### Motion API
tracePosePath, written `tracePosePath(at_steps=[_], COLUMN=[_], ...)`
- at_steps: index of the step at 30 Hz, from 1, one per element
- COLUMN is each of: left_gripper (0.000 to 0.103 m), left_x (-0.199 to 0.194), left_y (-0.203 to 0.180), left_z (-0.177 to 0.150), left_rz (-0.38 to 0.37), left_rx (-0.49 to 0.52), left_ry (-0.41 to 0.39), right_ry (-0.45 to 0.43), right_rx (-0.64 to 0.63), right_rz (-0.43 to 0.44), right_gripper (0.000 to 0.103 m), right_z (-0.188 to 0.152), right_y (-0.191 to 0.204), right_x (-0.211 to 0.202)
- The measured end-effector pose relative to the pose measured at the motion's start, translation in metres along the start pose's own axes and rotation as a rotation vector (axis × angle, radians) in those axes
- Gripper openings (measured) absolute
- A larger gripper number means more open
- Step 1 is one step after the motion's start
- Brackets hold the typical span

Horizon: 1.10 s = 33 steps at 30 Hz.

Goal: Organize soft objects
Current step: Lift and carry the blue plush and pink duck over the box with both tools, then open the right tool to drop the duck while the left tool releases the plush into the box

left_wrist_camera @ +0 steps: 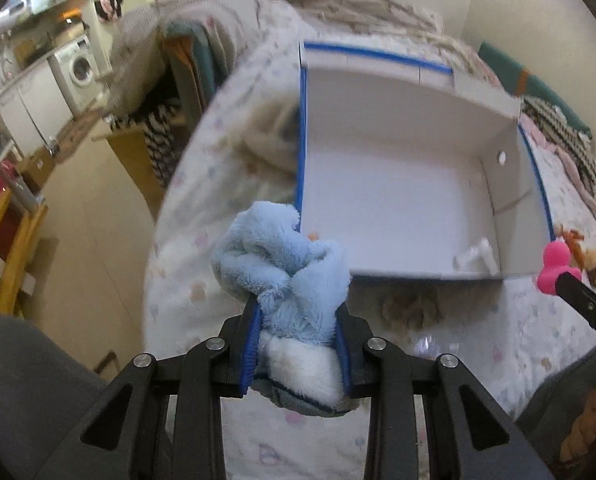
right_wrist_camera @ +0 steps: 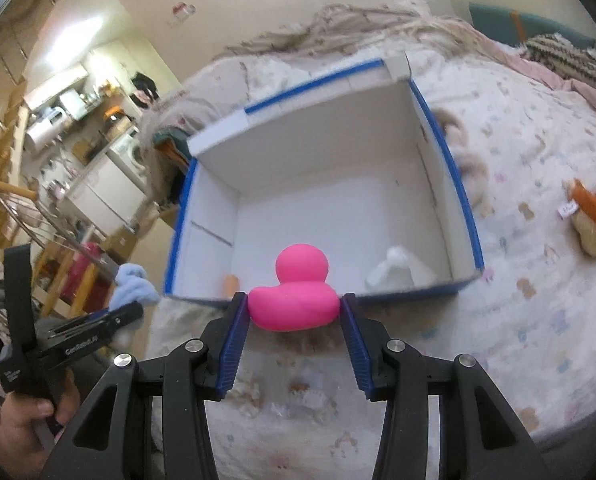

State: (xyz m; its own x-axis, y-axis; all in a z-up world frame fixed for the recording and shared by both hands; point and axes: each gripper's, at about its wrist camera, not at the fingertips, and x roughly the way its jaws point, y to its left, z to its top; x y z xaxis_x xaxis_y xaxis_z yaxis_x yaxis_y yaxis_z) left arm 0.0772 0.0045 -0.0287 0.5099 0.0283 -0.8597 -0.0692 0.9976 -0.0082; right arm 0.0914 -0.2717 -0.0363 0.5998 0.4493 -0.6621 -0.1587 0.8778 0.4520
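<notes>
My left gripper (left_wrist_camera: pixel 298 312) is shut on a fluffy light-blue and white plush toy (left_wrist_camera: pixel 282 268), held in front of the near left corner of a white cardboard box with blue edges (left_wrist_camera: pixel 377 184). My right gripper (right_wrist_camera: pixel 294 304) is shut on a pink rubber duck (right_wrist_camera: pixel 294 300), held just before the box's near wall (right_wrist_camera: pixel 417 290). The box (right_wrist_camera: pixel 329 200) holds a white soft item (right_wrist_camera: pixel 393 270) and a small orange piece (right_wrist_camera: pixel 230 282). The duck (left_wrist_camera: pixel 555 266) and the left gripper with the plush (right_wrist_camera: pixel 132 284) each show in the other view.
The box lies on a bed with a white patterned blanket (right_wrist_camera: pixel 517 320). An orange and cream plush (right_wrist_camera: pixel 593 216) lies on the bed right of the box. Bedding is piled behind the box. Left of the bed are a chair (left_wrist_camera: pixel 6 248), a drying rack and a kitchen area.
</notes>
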Motion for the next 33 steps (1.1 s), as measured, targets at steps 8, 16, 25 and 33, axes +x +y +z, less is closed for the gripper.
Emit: tracePosePath(at_steps=[8, 16, 25, 33], left_gripper=[0.029, 0.029, 0.029, 0.030], left_x=[-0.018, 0.004, 0.054, 0.083], left_y=[-0.010, -0.033, -0.061, -0.065], left_z=[0.039, 0.077, 0.099, 0.090], left_rz=[0.003, -0.004, -0.047, -0.082], left_rx=[0.015, 0.054, 0.091, 0.099], left_ry=[-0.144, -0.158, -0.072, -0.053], right_ry=[-0.047, -0.037, 0.006, 0.120], right_rx=[-0.029, -0.065, -0.072, -0.059], right_rz=[0.017, -0.010, -0.075, -0.133], right_gripper=[0.049, 0.049, 0.049, 0.049], right_z=[0.025, 0.053, 0.076, 0.061], right_y=[-0.001, -0.004, -0.013, -0.021], right_x=[0.006, 0.034, 0.075, 0.100])
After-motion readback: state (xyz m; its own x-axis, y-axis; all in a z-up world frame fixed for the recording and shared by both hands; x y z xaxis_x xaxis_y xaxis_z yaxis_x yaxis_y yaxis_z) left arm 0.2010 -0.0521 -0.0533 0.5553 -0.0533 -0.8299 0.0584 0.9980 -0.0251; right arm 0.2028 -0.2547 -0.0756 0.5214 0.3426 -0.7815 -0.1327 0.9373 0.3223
